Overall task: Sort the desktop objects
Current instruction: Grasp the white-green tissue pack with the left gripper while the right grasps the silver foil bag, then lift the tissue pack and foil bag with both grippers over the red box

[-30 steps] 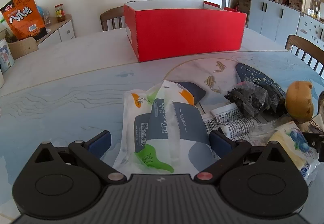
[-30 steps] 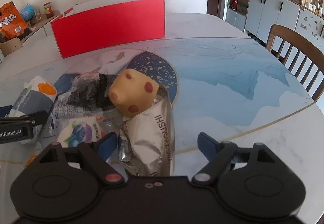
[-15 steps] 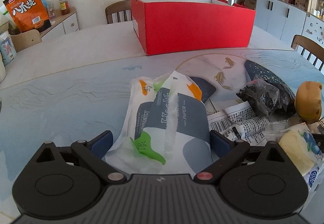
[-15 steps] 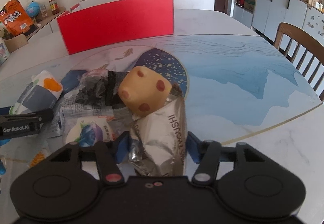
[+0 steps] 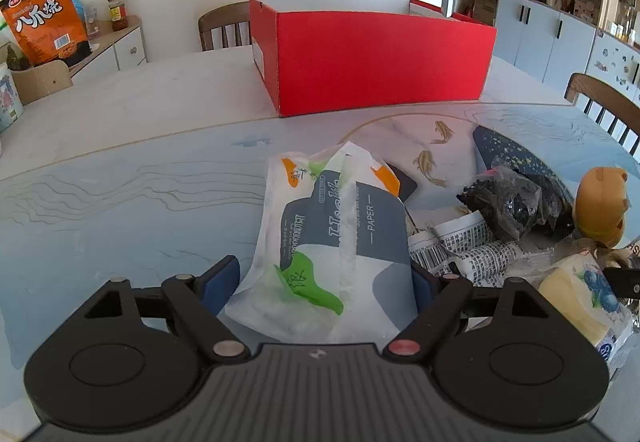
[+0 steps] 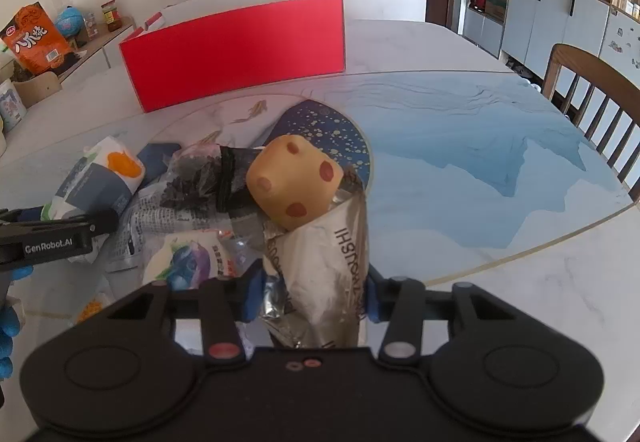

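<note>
My left gripper [image 5: 326, 282] is shut on a white and grey tissue pack [image 5: 340, 238], which fills the gap between its blue pads. My right gripper [image 6: 312, 294] is shut on a silver foil snack bag [image 6: 324, 274]. A yellow spotted cheese toy [image 6: 294, 188] lies against the bag's far end. A black bag [image 6: 204, 178], a printed wrapper [image 5: 464, 246] and a blueberry packet [image 6: 188, 262] lie in the pile between the grippers. An open red box [image 5: 376, 62] stands at the back of the table; in the right wrist view the box [image 6: 236, 50] is back left.
The table [image 6: 460, 162] has a blue and white pattern. Wooden chairs stand at the right [image 6: 592, 98] and behind the box [image 5: 224, 24]. A sideboard at the left carries an orange snack bag [image 5: 42, 24] and jars.
My right gripper has closed on the foil bag, from wide open a second ago. My left gripper has closed in slightly on the tissue pack and the view has shifted a little.
</note>
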Available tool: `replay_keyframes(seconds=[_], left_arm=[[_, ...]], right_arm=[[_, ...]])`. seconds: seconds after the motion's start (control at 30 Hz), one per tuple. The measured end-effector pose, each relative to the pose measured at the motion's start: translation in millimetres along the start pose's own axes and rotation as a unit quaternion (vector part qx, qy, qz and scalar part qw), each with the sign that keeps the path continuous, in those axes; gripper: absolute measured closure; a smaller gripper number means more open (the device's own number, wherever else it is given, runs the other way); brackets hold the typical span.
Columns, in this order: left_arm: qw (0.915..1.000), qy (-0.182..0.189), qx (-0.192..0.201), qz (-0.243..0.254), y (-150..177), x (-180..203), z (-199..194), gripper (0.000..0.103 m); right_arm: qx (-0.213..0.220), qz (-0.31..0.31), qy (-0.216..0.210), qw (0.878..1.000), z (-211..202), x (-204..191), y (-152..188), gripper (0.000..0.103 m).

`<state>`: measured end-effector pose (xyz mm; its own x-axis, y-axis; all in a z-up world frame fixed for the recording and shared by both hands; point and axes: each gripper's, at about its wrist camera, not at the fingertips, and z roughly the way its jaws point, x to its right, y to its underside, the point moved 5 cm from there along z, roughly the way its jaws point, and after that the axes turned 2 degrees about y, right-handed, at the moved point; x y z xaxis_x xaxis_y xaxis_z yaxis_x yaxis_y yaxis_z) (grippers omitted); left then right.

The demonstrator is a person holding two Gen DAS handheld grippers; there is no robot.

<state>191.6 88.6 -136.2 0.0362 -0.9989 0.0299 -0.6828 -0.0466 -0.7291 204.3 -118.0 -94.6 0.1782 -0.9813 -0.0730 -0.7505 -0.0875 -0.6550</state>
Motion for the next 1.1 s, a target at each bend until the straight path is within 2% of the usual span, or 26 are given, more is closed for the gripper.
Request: replay_keyframes(seconds=[0.7,1.1], left_arm=[[0.9998,-0.007,0.018,0.001,-23,-3,-32,0.019],[0.9994,0.012,0.027,0.019,-55,2,-53,0.019]], right_arm=[[0.020,0.011,0.014,1.000,-33,4,-12,0.057],[0.041,-0.008,0.020,0.999,-48,-10,-38,0.057]])
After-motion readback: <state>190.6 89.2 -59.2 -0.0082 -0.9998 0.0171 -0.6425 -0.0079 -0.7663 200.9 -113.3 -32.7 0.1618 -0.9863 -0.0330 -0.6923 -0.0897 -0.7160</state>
